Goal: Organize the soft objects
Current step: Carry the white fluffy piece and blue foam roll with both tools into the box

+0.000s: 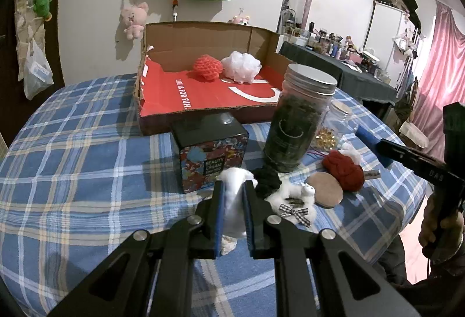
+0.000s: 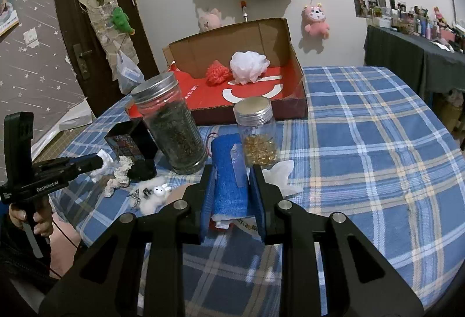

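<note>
My left gripper [image 1: 234,195] clenches a white scrunchie [image 1: 232,212]; my right gripper [image 2: 232,186] grasps a blue sponge [image 2: 228,171]. The box [image 1: 203,97] reads "LIFE IS FOR FUN."

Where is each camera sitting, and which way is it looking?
Left wrist view: sits on the left gripper, looking along its fingers, which pinch a white soft thing, toward the cardboard box; the right gripper and its hand show at the right edge.
Right wrist view: sits on the right gripper, which clamps a blue towel, facing the same box; the left gripper shows at the left edge.
Both share the box, tall jar, and plaid tablecloth.
</note>
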Demonstrator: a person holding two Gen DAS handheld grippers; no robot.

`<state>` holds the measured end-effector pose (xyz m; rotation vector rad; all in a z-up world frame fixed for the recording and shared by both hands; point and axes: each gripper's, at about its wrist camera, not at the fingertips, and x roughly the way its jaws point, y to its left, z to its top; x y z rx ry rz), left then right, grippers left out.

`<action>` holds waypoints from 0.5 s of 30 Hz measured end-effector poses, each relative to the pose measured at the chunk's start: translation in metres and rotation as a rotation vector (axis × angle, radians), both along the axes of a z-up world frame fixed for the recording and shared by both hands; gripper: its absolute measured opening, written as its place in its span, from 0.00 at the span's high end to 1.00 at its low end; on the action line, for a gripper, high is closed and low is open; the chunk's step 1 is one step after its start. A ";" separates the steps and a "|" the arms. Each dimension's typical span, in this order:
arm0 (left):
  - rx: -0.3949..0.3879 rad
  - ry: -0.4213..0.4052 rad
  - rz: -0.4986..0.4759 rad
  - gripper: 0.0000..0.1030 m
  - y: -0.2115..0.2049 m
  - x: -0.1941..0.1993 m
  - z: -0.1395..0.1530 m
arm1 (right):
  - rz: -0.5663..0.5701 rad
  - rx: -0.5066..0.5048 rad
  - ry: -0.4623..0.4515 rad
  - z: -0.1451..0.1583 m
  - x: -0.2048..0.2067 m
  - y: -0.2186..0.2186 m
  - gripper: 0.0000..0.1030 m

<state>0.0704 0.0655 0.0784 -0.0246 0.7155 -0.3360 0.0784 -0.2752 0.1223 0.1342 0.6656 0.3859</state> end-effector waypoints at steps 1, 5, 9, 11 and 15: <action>0.001 -0.001 0.001 0.87 0.001 0.000 0.000 | -0.003 -0.002 0.000 0.000 0.000 0.000 0.77; 0.012 0.001 0.015 0.87 0.008 0.001 0.001 | -0.029 -0.003 0.010 -0.001 0.003 -0.008 0.77; 0.035 0.006 0.040 0.87 0.022 0.005 0.002 | -0.051 -0.002 0.036 -0.005 0.009 -0.020 0.77; 0.045 0.016 0.053 0.87 0.030 0.010 0.001 | -0.061 -0.001 0.051 -0.008 0.014 -0.026 0.77; 0.066 0.033 0.071 0.87 0.042 0.020 -0.003 | -0.076 0.004 0.080 -0.011 0.024 -0.035 0.77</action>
